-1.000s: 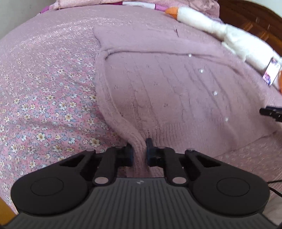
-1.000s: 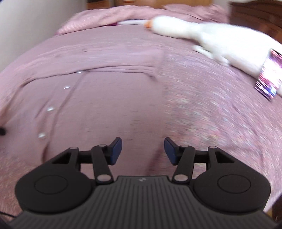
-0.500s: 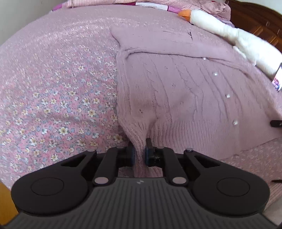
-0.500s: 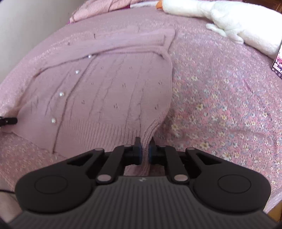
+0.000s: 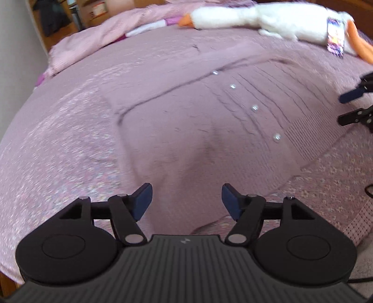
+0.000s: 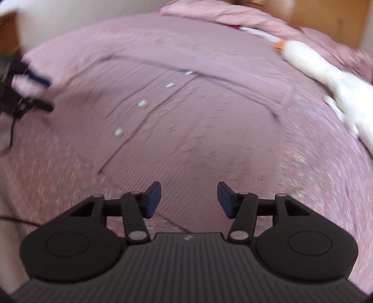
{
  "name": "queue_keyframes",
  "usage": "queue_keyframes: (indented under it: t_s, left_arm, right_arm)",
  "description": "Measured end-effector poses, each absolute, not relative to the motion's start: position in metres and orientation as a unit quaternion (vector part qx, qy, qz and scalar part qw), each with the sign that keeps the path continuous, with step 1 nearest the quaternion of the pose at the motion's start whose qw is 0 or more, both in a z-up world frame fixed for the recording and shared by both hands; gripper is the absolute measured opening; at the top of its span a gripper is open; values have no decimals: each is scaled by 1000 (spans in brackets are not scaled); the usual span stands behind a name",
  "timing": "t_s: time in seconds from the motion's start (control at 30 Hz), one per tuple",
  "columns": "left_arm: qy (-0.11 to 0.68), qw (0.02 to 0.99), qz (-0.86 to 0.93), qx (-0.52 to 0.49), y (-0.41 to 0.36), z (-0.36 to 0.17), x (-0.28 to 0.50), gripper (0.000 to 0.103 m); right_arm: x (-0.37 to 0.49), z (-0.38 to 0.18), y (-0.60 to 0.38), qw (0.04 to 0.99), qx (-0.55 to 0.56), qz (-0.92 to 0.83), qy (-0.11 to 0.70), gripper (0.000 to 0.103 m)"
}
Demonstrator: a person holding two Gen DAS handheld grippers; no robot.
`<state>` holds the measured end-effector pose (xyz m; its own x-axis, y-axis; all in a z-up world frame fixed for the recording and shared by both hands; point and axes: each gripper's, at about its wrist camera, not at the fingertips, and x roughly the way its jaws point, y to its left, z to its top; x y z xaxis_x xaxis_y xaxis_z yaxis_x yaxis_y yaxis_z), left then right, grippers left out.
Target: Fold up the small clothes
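The pink cardigan (image 5: 209, 111) lies flat on the bed (image 5: 58, 144), hem toward both grippers, button line running from 12 to 6 o'clock between them. The left gripper (image 5: 186, 201) and right gripper (image 6: 188, 199) hang with jaws apart and empty over the hem corners, equally near. The toy goose (image 5: 268, 21) tag is unreadable.

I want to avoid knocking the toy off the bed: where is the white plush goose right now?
The white plush goose lies along the far edge of the bed beyond the pink cardigan, top of the left wrist view and upper right of the right wrist view, clear of both grippers.
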<state>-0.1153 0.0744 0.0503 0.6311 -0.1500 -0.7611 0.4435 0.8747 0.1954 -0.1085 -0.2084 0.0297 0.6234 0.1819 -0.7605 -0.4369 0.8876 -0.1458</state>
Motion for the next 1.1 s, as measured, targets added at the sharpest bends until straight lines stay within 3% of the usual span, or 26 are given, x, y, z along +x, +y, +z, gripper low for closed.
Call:
queue_keyframes:
  t_s: [0.1,0.2,0.23,0.4,0.67,0.87,0.93,0.97,1.1]
  left_arm:
    - [414,865,-192,209,59,39,-112,73]
    - [434,840,-209,250,46,22,-110,73]
    - [438,832,-208,269,41,16,-109,73]
    - [431,820,-203,319,28,-2,-108,80]
    - [439,828,-192,291,31,-10,-96,82]
    - [433,835,-184,286,26,-13,-88,83]
    - [434,837,-182,280,26,-12,-85,83]
    - [434,838,-180,277,27,-11,-84,83]
    - [434,845,-174,260,29,-10,-81,83]
  right_arm:
    - [-108,18,-193,865,-206,207,409,57]
    - [-109,8,-177,841,-264,217,419,74]
    - [-110,5,-171,837,-283,215,416,76]
    - [-107,-4,-161,834,-317,204,403,76]
    - [-94,-12,-161,859,-314,147,375,75]
    - [-93,-11,-165,879,-297,124,353,47]
    - [-93,-8,-165,883,-291,119,348,24]
    - [-93,-7,-166,886,-290,113,344,18]
    - [-83,4,-177,903,-243,101,339,16]
